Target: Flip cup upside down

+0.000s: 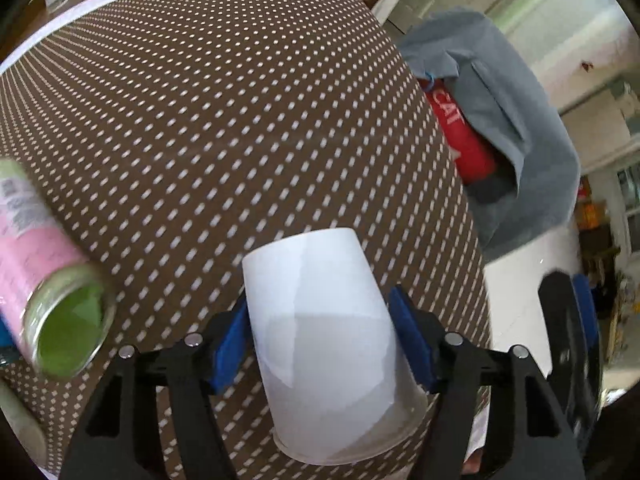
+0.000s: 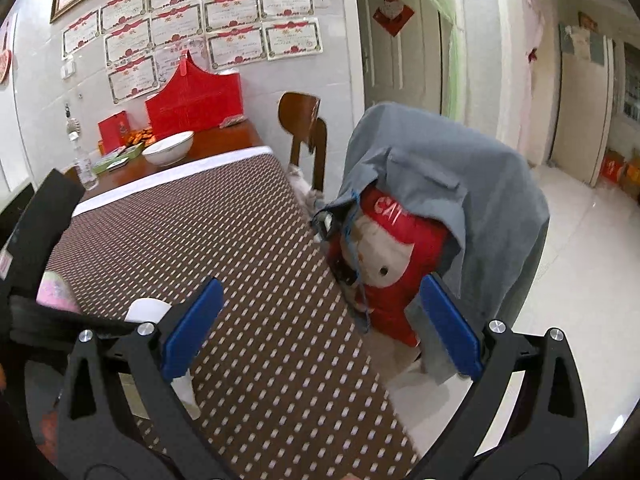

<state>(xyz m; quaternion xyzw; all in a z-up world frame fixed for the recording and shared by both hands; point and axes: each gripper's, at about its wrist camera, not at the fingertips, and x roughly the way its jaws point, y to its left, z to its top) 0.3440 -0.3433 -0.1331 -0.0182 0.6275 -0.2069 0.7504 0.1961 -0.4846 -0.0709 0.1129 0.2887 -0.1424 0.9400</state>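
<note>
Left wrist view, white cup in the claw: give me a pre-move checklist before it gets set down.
1. Left claw shut on the white cup: ok, both pads touch its sides.
2. Cup inverted: ok, the closed base points away and the rim is nearest the camera.
3. Tablecloth ahead bare: ok.
4. Pink-labelled jar apart from the cup: ok.
5. Right claw open, holding nothing: ok.
6. Cup touching the table: cannot tell.
</note>
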